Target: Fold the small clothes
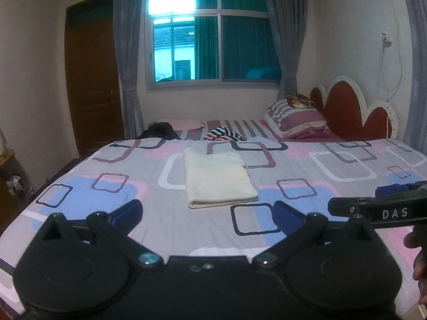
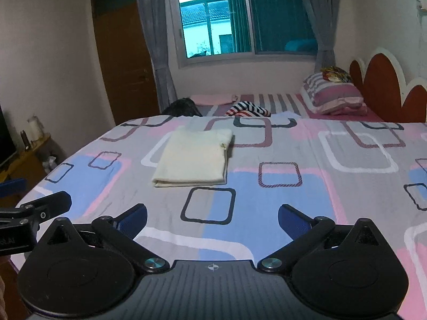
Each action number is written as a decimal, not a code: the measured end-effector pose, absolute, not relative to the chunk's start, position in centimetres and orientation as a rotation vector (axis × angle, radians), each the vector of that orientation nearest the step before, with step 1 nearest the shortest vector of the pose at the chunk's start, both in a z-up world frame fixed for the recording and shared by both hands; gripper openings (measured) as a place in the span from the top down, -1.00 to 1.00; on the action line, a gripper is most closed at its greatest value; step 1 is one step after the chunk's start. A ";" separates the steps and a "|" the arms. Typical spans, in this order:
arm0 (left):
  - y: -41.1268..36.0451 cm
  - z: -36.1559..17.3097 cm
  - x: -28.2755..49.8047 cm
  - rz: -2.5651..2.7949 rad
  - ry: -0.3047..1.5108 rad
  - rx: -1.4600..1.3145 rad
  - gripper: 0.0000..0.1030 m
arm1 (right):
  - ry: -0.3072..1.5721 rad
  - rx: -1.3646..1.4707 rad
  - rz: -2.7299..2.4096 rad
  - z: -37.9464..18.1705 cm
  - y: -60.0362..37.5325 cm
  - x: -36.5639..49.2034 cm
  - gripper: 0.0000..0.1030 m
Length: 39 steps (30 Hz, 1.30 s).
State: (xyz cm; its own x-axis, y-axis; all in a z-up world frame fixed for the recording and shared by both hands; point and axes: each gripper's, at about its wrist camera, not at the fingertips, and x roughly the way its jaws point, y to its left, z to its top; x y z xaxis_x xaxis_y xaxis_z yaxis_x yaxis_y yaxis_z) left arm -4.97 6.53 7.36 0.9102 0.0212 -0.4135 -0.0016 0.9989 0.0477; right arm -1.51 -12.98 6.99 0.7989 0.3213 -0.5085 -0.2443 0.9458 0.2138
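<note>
A cream garment (image 1: 217, 178) lies folded into a neat rectangle on the patterned bedspread (image 1: 106, 165), well beyond both grippers. My left gripper (image 1: 208, 213) hovers over the near part of the bed, its blue-padded jaws spread wide with only bedspread between them. In the right wrist view the same cream garment (image 2: 194, 158) lies ahead and to the left. My right gripper (image 2: 212, 217) is likewise wide open and holds nothing. The right gripper's finger also pokes into the left wrist view from the right edge, and the left gripper's finger shows at the left edge of the right wrist view.
A striped garment (image 1: 224, 133) lies bunched at the far side of the bed beside a dark heap (image 1: 160, 130). Striped pillows (image 1: 296, 120) rest against a red headboard (image 1: 355, 112). A brown door (image 1: 90, 80) and a curtained window (image 1: 208, 34) stand behind. A low side table (image 2: 29, 154) is at left.
</note>
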 end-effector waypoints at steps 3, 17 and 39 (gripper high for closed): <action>6.5 7.4 -6.6 0.031 0.424 0.048 -0.99 | 0.561 0.118 0.315 7.3 -12.6 -1.7 -1.00; 7.8 7.9 -6.9 0.046 0.465 0.024 -0.99 | 0.554 0.088 0.347 8.2 -11.9 -2.6 -1.00; 6.4 8.3 -6.2 0.042 0.461 0.047 -0.99 | 0.559 0.086 0.333 8.7 -14.6 -2.4 -1.00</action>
